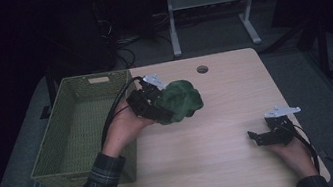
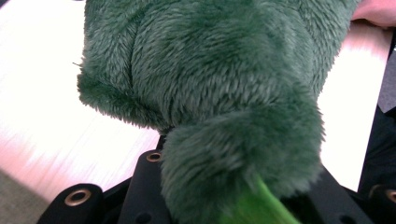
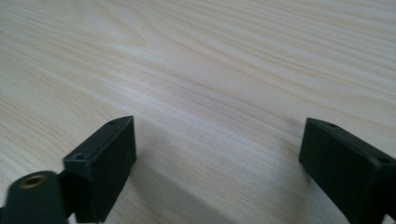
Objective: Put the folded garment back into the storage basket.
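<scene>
Left tool [image 1: 164,105] is pinching the green plush toy [image 1: 180,100]; it should be kept clamped and carried over the basket [image 1: 60,140]; right tool [image 1: 261,138] is being rested spread on the table [image 1: 218,115].

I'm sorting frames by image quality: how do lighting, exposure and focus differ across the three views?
High view: dim, the room behind nearly black, the green plush toy and woven basket still readable. Left gripper view: the table washes out to white, the fur fairly sharp, a bright green part at the bottom blurred. Right gripper view: evenly lit wood grain, the near jaws soft.

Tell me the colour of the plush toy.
Dark green plush toy, clearest in the left gripper view.
</scene>
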`<control>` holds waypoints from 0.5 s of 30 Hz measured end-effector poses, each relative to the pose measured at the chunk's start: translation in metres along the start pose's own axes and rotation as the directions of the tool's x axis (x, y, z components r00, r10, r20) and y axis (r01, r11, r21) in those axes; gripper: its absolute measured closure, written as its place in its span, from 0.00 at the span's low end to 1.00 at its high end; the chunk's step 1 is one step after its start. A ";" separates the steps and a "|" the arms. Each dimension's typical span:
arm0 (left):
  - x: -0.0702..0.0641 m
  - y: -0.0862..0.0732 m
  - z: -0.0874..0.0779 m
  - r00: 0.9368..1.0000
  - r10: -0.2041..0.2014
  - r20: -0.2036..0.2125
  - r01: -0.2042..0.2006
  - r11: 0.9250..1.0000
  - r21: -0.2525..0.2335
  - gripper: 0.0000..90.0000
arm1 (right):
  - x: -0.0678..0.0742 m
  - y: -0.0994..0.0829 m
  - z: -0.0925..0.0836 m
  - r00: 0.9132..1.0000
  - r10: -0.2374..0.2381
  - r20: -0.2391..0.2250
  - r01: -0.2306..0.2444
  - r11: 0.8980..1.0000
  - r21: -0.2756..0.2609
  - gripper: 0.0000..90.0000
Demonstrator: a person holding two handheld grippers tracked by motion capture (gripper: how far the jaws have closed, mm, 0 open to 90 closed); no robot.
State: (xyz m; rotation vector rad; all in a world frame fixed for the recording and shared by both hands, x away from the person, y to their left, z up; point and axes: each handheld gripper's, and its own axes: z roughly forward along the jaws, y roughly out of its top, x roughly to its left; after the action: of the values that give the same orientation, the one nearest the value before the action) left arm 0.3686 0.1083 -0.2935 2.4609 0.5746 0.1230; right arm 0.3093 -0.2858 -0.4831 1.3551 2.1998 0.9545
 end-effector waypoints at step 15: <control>0.029 -0.045 -0.053 0.988 -0.115 -0.107 0.111 0.993 -0.049 0.73 | 0.000 0.001 0.002 1.000 0.014 0.013 -0.014 1.000 0.019 0.02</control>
State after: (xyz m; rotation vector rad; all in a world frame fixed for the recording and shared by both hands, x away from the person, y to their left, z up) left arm 0.3668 0.1815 -0.2777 2.3852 0.7499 0.2234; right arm 0.3114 -0.2852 -0.4841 1.3835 2.1980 0.9293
